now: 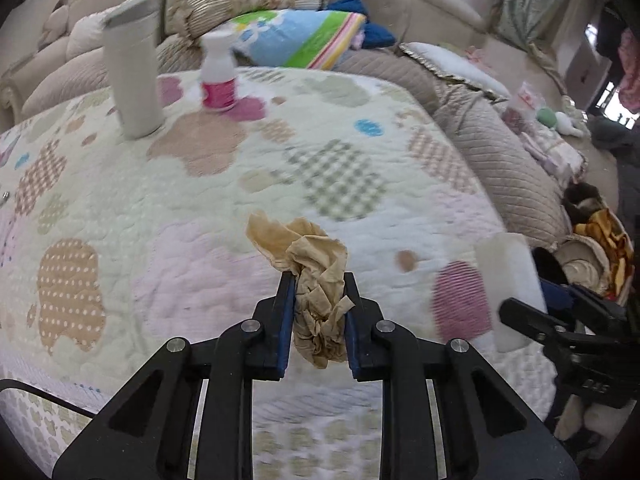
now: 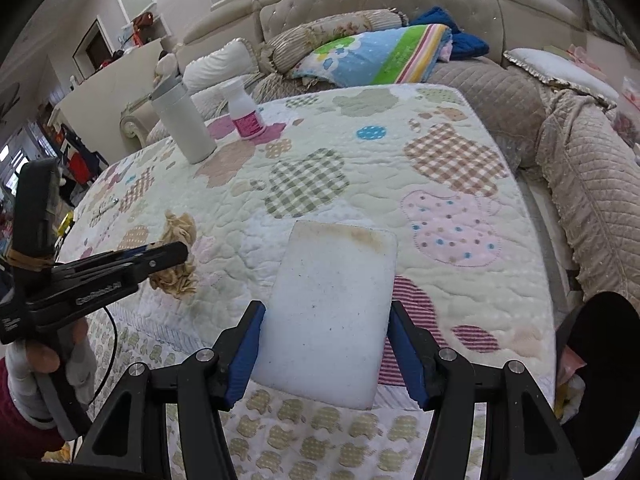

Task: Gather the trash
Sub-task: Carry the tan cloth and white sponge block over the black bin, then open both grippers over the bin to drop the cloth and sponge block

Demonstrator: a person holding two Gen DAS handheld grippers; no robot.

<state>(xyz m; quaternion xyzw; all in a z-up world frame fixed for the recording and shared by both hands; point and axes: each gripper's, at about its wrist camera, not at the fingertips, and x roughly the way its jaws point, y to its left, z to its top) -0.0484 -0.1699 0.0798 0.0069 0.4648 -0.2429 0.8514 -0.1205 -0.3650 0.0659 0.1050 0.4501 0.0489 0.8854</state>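
Left wrist view first: our left gripper (image 1: 319,280) is clamped on a crumpled tan paper wad (image 1: 310,280), its two blue-padded fingers (image 1: 286,320) pressing the wad from either side. The wad bulges out above the fingertips and hangs a little below them, over the near part of a patchwork quilt (image 1: 200,200) that covers the surface in front of us. At the far left of the quilt a tall white tumbler (image 1: 134,72) stands upright, and just to its right a small white bottle with a pink label (image 1: 218,76) stands upright too; the two are near each other but apart. At the right edge we see a white foam block (image 1: 506,284) with our right gripper's black frame (image 1: 560,328) around it, though this view is too blurred to show that grip clearly. Beyond the quilt lies a folded striped blanket (image 1: 304,36) on a beige sofa (image 1: 500,148).

Right wrist view next: our right gripper (image 2: 326,320) grips the white foam block (image 2: 332,312) across its width, one blue pad (image 2: 244,356) on each side; the block's far edge carries a brownish stain. To the left our left gripper (image 2: 176,254) comes in sideways, the tan wad (image 2: 178,256) caught at its tip, just above the quilt (image 2: 360,168). The tumbler (image 2: 182,120) and the pink-labelled bottle (image 2: 244,112) stand at the quilt's far left, with the striped blanket (image 2: 380,54) behind them
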